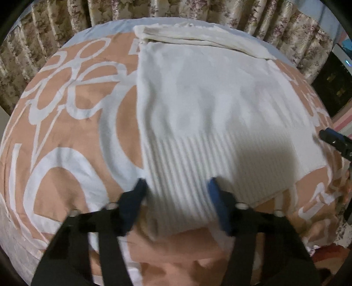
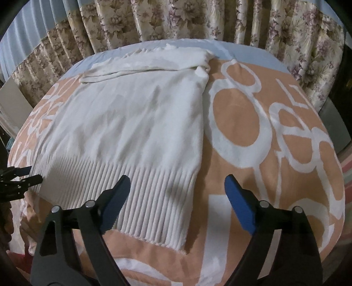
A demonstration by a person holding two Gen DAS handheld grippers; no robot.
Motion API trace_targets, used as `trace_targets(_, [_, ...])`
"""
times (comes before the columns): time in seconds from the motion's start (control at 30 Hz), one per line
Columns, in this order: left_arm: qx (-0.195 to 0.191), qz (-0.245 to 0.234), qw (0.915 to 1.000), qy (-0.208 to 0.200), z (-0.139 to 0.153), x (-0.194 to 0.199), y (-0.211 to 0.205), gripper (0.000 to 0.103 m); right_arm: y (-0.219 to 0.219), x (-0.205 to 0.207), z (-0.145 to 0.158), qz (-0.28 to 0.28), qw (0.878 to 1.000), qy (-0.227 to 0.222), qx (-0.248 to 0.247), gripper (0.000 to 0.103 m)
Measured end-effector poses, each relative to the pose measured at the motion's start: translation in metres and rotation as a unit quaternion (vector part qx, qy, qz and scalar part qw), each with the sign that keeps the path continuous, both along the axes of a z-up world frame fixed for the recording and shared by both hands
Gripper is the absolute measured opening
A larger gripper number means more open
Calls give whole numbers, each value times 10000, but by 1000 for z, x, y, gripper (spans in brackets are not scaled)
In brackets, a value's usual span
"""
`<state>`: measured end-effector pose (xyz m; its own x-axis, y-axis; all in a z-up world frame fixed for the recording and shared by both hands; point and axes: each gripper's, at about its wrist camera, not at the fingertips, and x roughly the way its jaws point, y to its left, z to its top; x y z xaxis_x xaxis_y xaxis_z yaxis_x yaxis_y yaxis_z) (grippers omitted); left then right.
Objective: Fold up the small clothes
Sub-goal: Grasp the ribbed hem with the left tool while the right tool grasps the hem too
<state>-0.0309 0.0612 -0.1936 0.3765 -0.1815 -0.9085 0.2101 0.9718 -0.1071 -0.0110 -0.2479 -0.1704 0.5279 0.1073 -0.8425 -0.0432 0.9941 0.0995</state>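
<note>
A white knit sweater (image 1: 198, 105) lies flat on the bed, ribbed hem toward me, its sleeves folded across the far end. It also shows in the right wrist view (image 2: 132, 123). My left gripper (image 1: 177, 189) is open, its blue-padded fingers straddling the near left corner of the ribbed hem. My right gripper (image 2: 177, 187) is open just above the hem's near right corner, with its left finger over the ribbing and its right finger over the blanket. The right gripper's tips show at the edge of the left wrist view (image 1: 334, 140); the left gripper shows at the edge of the right wrist view (image 2: 19, 178).
The sweater rests on an orange blanket with large white patterns (image 2: 253, 123) over a pale blue sheet (image 2: 242, 50). Floral curtains (image 2: 198, 19) hang behind the bed. A dark cabinet (image 1: 334, 83) stands at the right.
</note>
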Motion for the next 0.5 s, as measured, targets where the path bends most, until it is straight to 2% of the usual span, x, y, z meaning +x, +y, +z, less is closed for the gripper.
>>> trace_targets(0.13, [136, -131, 9998, -38, 0, 2, -7, 37, -6, -3, -6, -33, 9997, 214, 117, 80])
trace_targets(0.17, [111, -126, 9998, -44, 1, 4, -7, 24, -8, -4, -8, -34, 9995, 294, 149, 80])
trace_targets(0.2, [38, -122, 9999, -36, 3, 6, -6, 18, -10, -6, -9, -26, 9993, 341, 167, 79])
trace_targets(0.3, [-6, -104, 9999, -14, 5, 10, -6, 13, -11, -10, -12, 17, 9986, 490, 205, 76])
trace_targets(0.37, [64, -123, 9999, -39, 5, 9, -11, 13, -12, -12, -16, 78, 9976, 627, 268, 69])
trace_targets(0.5, [196, -190, 9996, -118, 6, 8, -15, 13, -9, -11, -23, 131, 9965, 797, 211, 68])
